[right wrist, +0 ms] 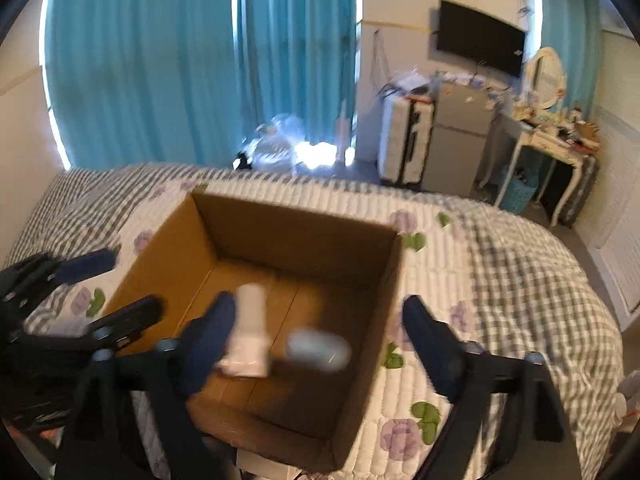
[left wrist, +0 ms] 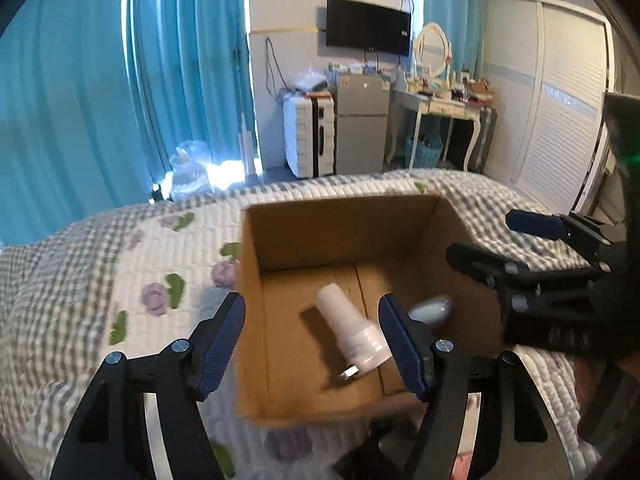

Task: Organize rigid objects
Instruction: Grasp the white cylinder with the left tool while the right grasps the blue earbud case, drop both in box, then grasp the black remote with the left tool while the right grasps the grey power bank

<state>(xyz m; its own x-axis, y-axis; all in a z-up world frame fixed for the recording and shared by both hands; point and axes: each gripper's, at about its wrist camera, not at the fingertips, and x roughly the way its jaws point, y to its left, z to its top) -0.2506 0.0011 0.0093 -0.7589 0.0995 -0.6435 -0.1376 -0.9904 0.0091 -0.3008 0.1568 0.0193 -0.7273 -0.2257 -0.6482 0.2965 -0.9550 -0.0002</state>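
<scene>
Both your grippers hover spread and empty over the cardboard box (left wrist: 280, 360), with two items lying inside.

Your left gripper (left wrist: 312, 344) has its jaws wide apart, holding nothing; the white bottle (left wrist: 352, 332) lies on the box floor between and beyond them, its long axis slanting from far-left cap to near-right base. Your right gripper (right wrist: 320, 340) is equally wide open and empty, and the grey oval object (right wrist: 318, 348) sits blurred between its jaws, right of the bottle. Your left hand appears nearer the bottle, your right nearer the oval. Count: one box, one bottle, one oval object, all on the quilted bed (left wrist: 120, 260).
</scene>
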